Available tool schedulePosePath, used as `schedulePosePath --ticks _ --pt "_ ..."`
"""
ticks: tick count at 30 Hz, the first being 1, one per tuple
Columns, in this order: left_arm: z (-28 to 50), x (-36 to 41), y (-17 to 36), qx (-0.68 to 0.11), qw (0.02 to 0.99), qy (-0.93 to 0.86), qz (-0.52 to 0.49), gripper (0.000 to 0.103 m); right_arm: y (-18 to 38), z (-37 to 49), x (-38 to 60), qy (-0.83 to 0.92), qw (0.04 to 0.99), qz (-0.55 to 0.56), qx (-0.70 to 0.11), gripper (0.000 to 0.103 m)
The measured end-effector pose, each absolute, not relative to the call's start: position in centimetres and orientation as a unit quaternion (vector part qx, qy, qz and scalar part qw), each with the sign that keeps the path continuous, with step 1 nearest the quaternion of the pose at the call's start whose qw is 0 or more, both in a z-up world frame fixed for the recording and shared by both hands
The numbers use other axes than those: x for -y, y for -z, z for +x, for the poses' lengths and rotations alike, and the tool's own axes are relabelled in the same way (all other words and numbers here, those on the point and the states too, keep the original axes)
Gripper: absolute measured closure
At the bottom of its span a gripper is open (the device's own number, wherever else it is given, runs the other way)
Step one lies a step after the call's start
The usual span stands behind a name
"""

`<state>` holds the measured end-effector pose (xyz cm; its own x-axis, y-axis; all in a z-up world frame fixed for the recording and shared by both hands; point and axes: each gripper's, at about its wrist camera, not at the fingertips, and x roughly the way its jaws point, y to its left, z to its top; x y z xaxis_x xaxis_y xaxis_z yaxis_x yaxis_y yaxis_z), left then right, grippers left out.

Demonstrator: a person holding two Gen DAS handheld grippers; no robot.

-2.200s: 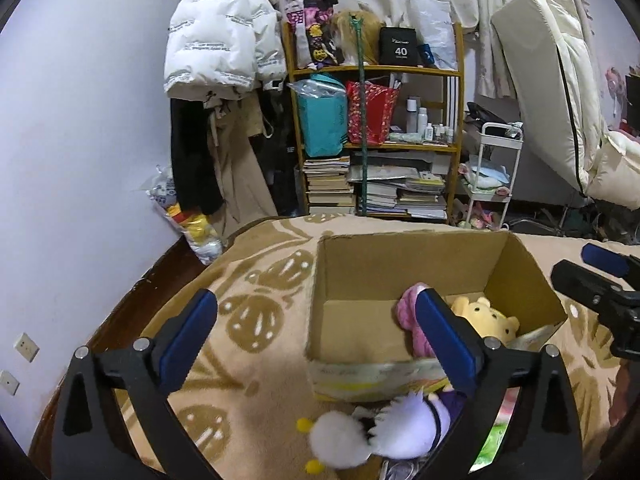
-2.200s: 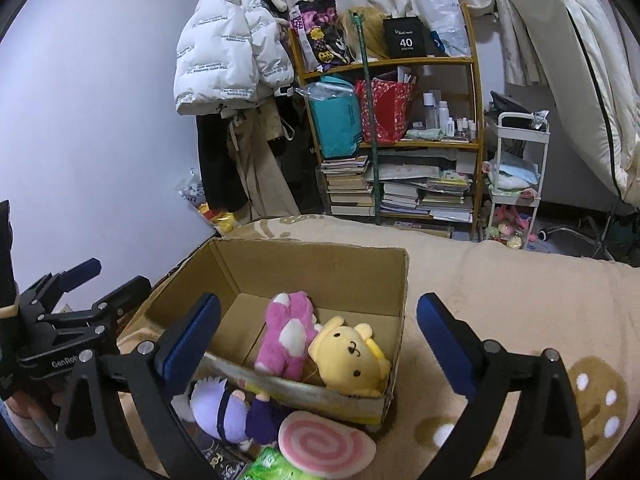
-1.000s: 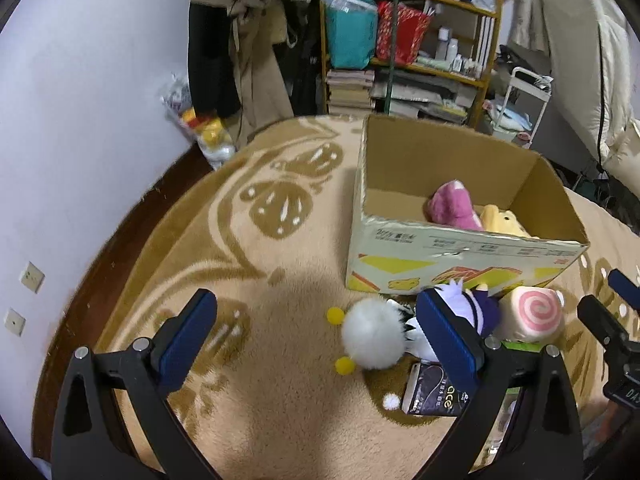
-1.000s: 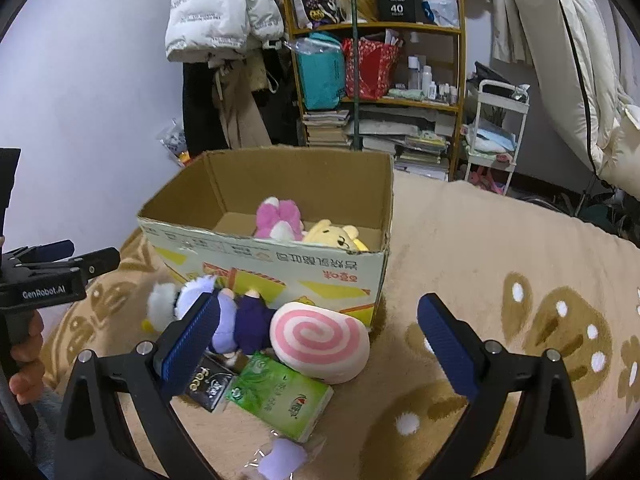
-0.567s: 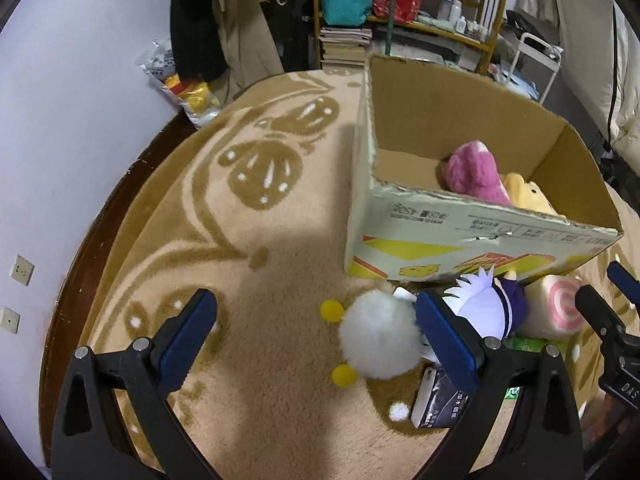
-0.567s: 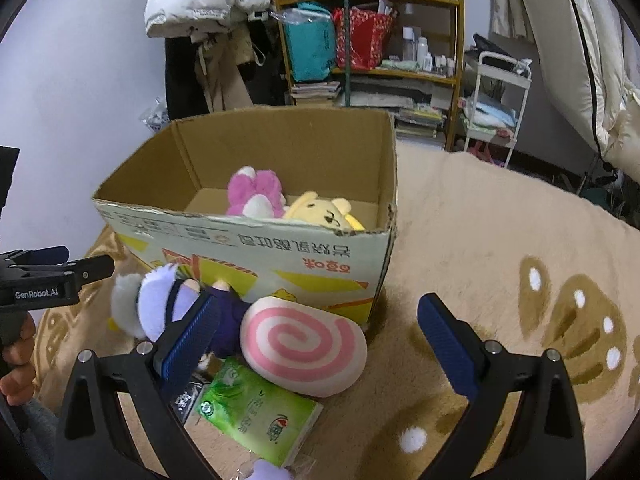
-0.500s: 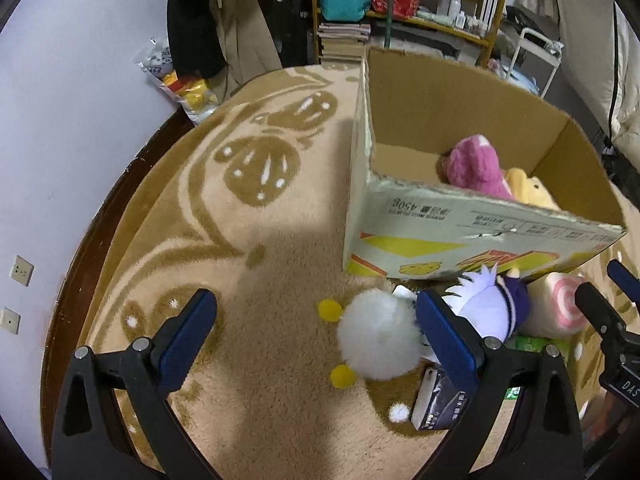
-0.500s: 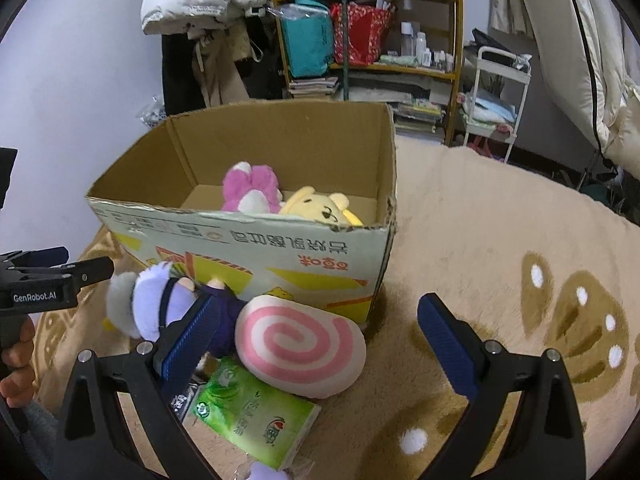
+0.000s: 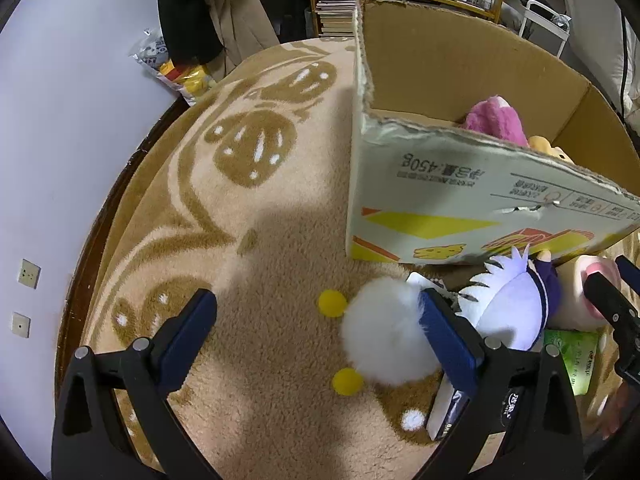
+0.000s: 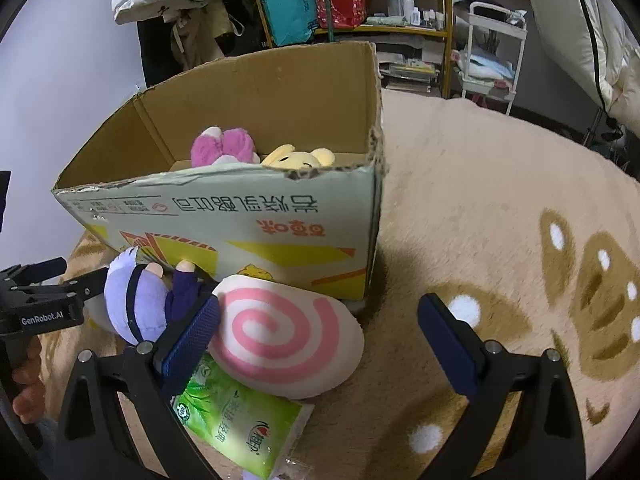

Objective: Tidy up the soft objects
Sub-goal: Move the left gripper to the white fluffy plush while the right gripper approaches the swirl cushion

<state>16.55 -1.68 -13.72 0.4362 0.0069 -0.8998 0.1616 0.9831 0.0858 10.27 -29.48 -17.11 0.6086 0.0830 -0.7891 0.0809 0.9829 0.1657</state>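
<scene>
A cardboard box [image 9: 460, 200] [image 10: 224, 216] stands on the rug and holds a pink plush [image 10: 222, 146] and a yellow bear plush [image 10: 298, 158]. In front of it lie a white fluffy plush with yellow pom-poms [image 9: 386, 338], a purple-haired doll [image 9: 512, 308] [image 10: 138, 300] and a pink-swirl roll cushion [image 10: 286, 338]. My left gripper [image 9: 316, 332] is open low over the rug, its right finger against the white plush. My right gripper [image 10: 318, 338] is open just above the roll cushion. Each gripper shows at the edge of the other view.
A green tissue pack [image 10: 236, 420] and a dark packet [image 9: 446, 416] lie by the toys. The beige patterned rug [image 9: 240, 208] ends at dark floor by the white wall. Shelves [image 10: 360, 8], hanging coats, a white cart [image 10: 496, 44] and a mattress stand behind the box.
Both grippers have dropped from above the box to the toys in front of it. Both stay open.
</scene>
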Motion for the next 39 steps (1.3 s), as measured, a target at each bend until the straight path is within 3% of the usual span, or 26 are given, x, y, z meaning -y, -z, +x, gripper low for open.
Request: schedulePosePath --ticks 14,28,39 --pt "16.9 1.5 15.0 -0.555 0.827 0.087 0.032 0.004 18.2 10.9 27.9 -0.031 0.884 0.097 -0.457 0.0" --pt "16.6 1.1 15.9 -0.576 0.805 0.135 -0.047 0.042 18.6 11.3 27.7 -0.033 0.876 0.091 -0.473 0.021" --pt "15.7 1.6 16.3 -0.574 0.806 0.13 -0.057 0.042 18.6 10.8 27.3 -0.027 0.873 0.079 -0.481 0.028"
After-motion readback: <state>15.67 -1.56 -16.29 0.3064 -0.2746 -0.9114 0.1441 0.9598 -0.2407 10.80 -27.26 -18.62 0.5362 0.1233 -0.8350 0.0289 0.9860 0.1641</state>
